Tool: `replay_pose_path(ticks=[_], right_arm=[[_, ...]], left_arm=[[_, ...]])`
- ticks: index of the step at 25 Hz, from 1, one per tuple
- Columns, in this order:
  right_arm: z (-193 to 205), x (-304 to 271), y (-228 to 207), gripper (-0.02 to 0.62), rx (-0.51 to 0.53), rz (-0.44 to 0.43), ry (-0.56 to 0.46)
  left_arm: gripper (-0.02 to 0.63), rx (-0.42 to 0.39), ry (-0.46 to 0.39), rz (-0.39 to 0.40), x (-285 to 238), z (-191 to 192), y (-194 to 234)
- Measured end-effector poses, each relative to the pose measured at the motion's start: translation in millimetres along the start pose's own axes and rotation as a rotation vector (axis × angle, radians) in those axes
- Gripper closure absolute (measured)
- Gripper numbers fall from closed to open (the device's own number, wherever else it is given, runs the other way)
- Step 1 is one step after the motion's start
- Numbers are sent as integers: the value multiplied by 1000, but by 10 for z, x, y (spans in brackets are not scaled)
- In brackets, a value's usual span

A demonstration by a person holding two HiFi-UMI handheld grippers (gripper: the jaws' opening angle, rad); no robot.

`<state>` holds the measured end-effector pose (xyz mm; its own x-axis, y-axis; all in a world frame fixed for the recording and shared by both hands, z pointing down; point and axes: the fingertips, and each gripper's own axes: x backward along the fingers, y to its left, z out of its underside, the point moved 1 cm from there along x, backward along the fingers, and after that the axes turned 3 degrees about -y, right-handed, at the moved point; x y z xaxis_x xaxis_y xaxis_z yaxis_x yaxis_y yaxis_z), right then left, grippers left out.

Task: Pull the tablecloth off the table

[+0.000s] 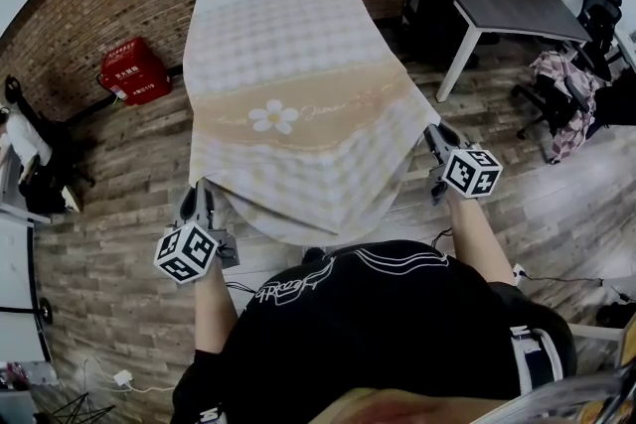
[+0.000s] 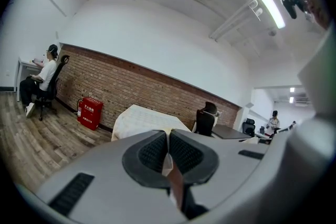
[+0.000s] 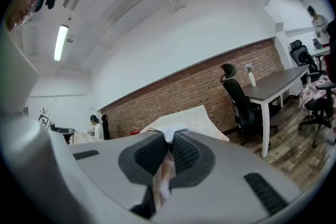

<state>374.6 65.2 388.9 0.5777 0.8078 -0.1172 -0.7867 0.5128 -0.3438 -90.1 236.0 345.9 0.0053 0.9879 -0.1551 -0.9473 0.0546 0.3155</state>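
Head view, steeply down: pale checked tablecloth (image 1: 298, 84) with a white flower and a tan band, spread over the counter hidden beneath it, upper centre of frame. Near edge raised off the counter and held taut toward the bottom of the frame. Left tongs (image 1: 204, 199) at lower left, clamped on one near corner. Right tongs (image 1: 435, 142) at centre right, clamped on the other. In both gripper views, pads tight on a thin fold of cloth. Probably light, soft and limp, apt to slip from a shallow pinch. Best held deep at the corners.
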Motion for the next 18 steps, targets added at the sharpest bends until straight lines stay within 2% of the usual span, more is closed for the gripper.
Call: replay_pose_path(ticks=[10,18], right_arm=[[115,448,-100,597,-9,2,3],[314,643,-151,597,-19,22,33]], left_arm=[[601,2,10,-1,298,206,-237],[601,10,55,2,376,392,-284]])
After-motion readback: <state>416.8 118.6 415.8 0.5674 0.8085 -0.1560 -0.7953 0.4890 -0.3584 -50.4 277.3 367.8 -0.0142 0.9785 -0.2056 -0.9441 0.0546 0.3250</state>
